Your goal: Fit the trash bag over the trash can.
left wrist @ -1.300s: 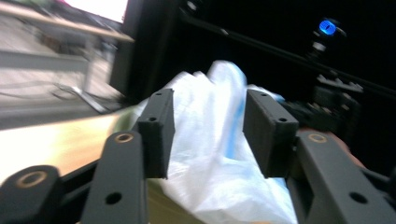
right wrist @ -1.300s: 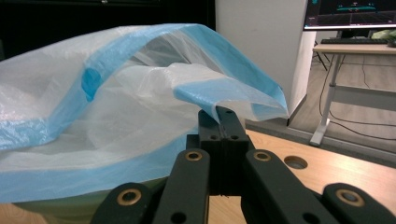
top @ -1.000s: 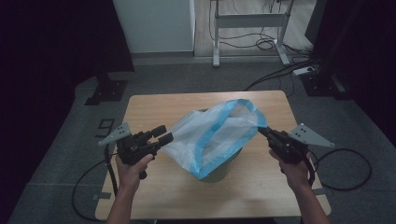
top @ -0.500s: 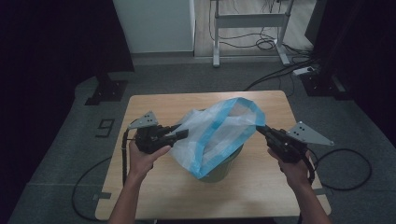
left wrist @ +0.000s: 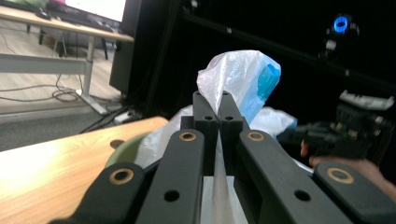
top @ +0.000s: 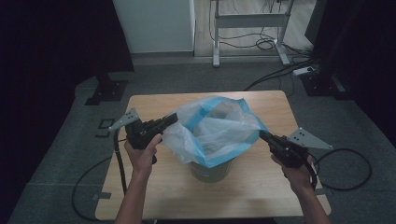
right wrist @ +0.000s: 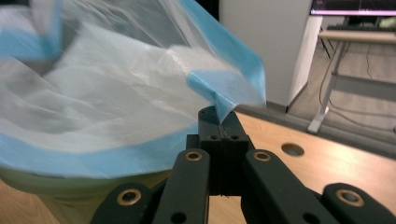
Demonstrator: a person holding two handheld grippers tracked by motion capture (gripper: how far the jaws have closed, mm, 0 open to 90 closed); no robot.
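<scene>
The left hand-held gripper (top: 172, 119) has just been closing and now pinches the bin liner's (top: 215, 130) near rim. The right hand-held gripper (top: 262, 136) is clamped on the opposite blue edge (stretched taut between them), over a green bin (top: 209, 171) on the table (top: 261, 186).

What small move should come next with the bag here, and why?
Probably draw the two grippers apart and down. The left gripper has just closed on the plastic bag, the right gripper pinches its blue rim, and the rim isn't yet stretched over the green bin.
</scene>
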